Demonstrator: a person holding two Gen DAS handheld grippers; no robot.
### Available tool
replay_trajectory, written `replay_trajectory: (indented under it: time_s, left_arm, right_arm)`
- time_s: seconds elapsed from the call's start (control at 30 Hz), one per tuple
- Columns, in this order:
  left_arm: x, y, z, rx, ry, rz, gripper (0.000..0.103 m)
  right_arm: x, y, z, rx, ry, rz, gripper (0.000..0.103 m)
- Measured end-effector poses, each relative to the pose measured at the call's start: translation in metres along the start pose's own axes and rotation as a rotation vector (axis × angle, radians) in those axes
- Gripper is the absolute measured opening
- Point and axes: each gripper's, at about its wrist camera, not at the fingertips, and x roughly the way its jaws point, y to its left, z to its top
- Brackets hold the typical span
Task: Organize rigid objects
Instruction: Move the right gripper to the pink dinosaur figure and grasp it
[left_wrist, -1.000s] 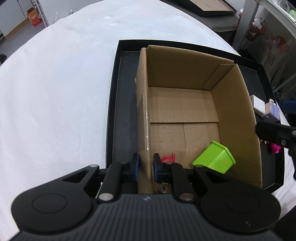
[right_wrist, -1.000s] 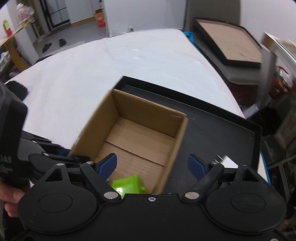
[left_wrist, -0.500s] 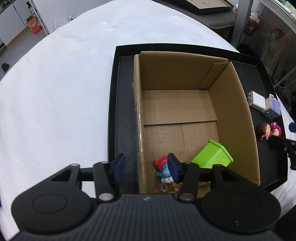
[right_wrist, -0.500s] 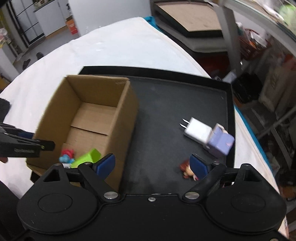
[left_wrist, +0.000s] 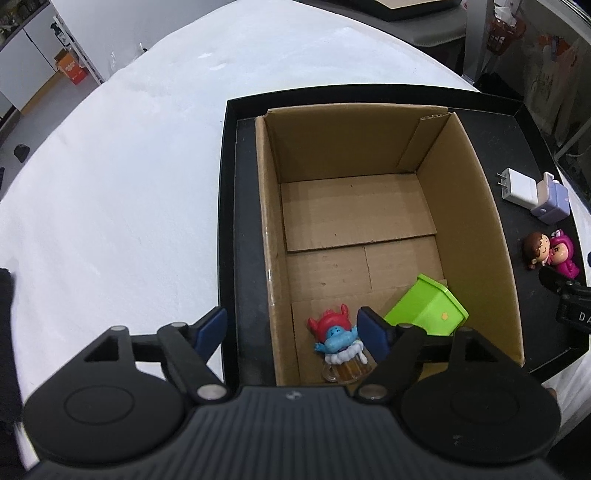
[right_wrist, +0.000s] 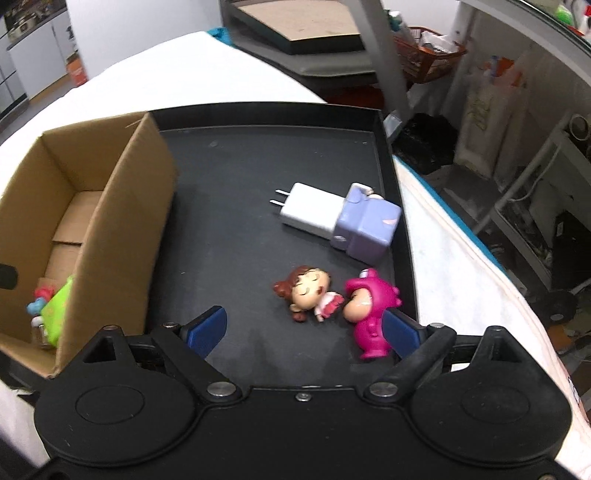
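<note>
The cardboard box (left_wrist: 461, 192) stands on the black tray (left_wrist: 229, 206), which lies on the white desk (left_wrist: 122, 184). Low in the left wrist frame, a blue figure (left_wrist: 338, 334) with red hair lies on the box floor, a green bin (left_wrist: 424, 310) tipped to its right. The left gripper (left_wrist: 291, 326) hangs over them, jaws opening with nothing pinched. In the right wrist frame the right gripper (right_wrist: 306, 326) is also opening, unclenched, above a brown-haired doll (right_wrist: 308, 293) and a pink doll (right_wrist: 369, 314), beside its right-hand pad. Further up lie a white charger (right_wrist: 310, 216) and lilac block (right_wrist: 365, 229).
</note>
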Motion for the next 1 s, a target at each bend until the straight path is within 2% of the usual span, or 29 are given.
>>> replay_trajectory:
  time_s: [0.17, 0.23, 0.37, 0.63, 0.67, 0.7, 0.77, 1.0]
  left_arm:
    - [-0.001, -0.003, 0.002, 0.000, -0.002, 0.020, 0.077]
    - [0.001, -0.003, 0.003, -0.010, 0.000, 0.026, 0.077]
    - [0.004, -0.005, 0.005, -0.018, 0.005, 0.042, 0.077]
    - [0.004, -0.011, 0.007, -0.016, 0.007, 0.061, 0.077]
    - [0.004, -0.012, 0.007, -0.016, 0.008, 0.061, 0.077]
    - [0.004, -0.013, 0.007, -0.016, 0.009, 0.062, 0.077]
    - [0.004, -0.013, 0.006, -0.015, 0.011, 0.063, 0.077]
    - [0.003, -0.012, 0.006, -0.011, 0.010, 0.061, 0.077]
  right_arm:
    - [0.003, -0.006, -0.002, 0.005, -0.024, -0.045, 0.089]
    - [0.005, -0.009, -0.004, 0.006, -0.030, -0.068, 0.083]
    - [0.017, -0.017, -0.006, 0.020, 0.012, -0.052, 0.058]
    - [0.039, -0.028, -0.008, 0.042, 0.074, -0.057, 0.049]
    - [0.041, -0.031, -0.008, 0.052, 0.081, -0.057, 0.045]
    - [0.044, -0.034, -0.007, 0.065, 0.091, -0.050, 0.034]
    - [0.045, -0.040, -0.008, 0.098, 0.101, -0.024, 0.031]
    - [0.032, -0.047, -0.009, 0.124, 0.071, 0.014, 0.030]
